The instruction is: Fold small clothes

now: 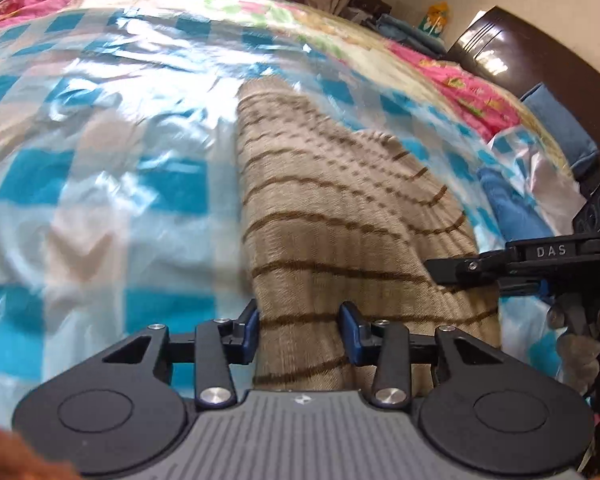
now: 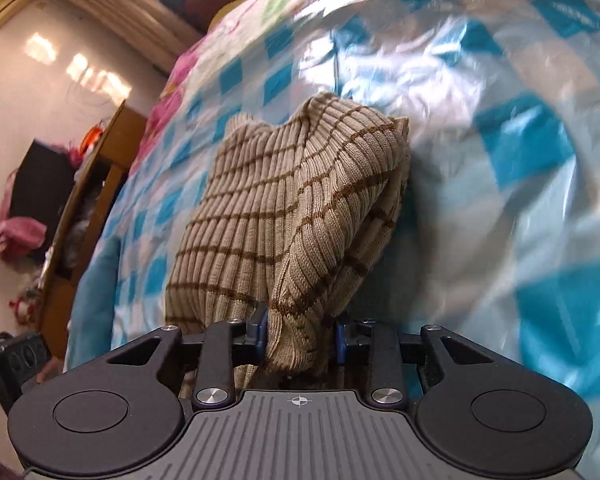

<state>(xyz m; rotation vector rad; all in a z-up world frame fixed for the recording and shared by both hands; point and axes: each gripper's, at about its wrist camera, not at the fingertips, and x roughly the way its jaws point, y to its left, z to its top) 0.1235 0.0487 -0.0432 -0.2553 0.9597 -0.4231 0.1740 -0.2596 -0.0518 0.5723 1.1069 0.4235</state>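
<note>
Garment: beige ribbed knit with brown stripes, lying on the bed at the centre of both views.
Left hand-held gripper: spread, knit between the pads, no pinch visible.
Right hand-held gripper: pinching a bunched fold of the knit.
Risk: the glossy blue-checked sheet may let the fold slide or drag askew.
Room: wooden cabinet at 9 o'clock in the right wrist view.

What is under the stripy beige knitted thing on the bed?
The stripy knitted garment lies on a shiny blue-and-white checked sheet, which shows all around it. Whatever is directly beneath the knit is covered, so only the sheet at its edges can be seen.
</note>
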